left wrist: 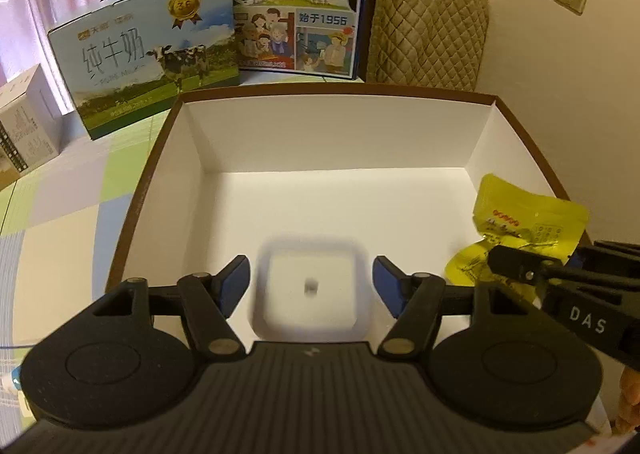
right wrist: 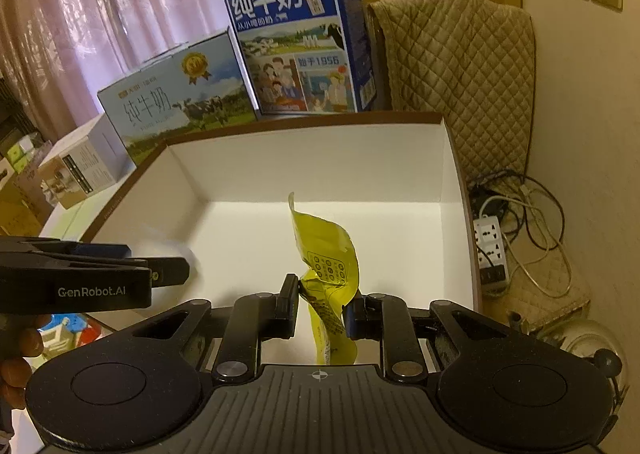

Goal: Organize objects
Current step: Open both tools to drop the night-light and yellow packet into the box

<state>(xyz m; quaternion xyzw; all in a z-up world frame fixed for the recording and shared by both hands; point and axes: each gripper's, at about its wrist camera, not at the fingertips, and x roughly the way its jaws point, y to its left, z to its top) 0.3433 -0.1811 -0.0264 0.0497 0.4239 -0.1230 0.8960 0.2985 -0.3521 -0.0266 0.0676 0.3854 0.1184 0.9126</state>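
Observation:
A large open box [left wrist: 336, 92], white inside with a brown rim, fills both views. My left gripper [left wrist: 311, 286] is open above its near part. Between and beyond the spread blue pads [left wrist: 236, 286] shows a blurred white square object [left wrist: 310, 310] with a small dark spot, free of both pads. My right gripper [right wrist: 322, 294] is shut on a crumpled yellow snack packet [right wrist: 332, 262] held upright over the box floor [right wrist: 248, 222]. In the left wrist view the yellow packet [left wrist: 524, 214] and right gripper [left wrist: 506, 264] are at the box's right wall. The left gripper [right wrist: 176, 270] enters the right wrist view from the left.
Two milk cartons [left wrist: 148, 50] [left wrist: 300, 2] stand behind the box, and a quilted cover [left wrist: 428, 26] drapes to their right. Small boxes [right wrist: 80, 170] sit at the left. A power strip with cables [right wrist: 492, 246] lies beside the box's right wall. A person's fingers [right wrist: 24, 342] show at lower left.

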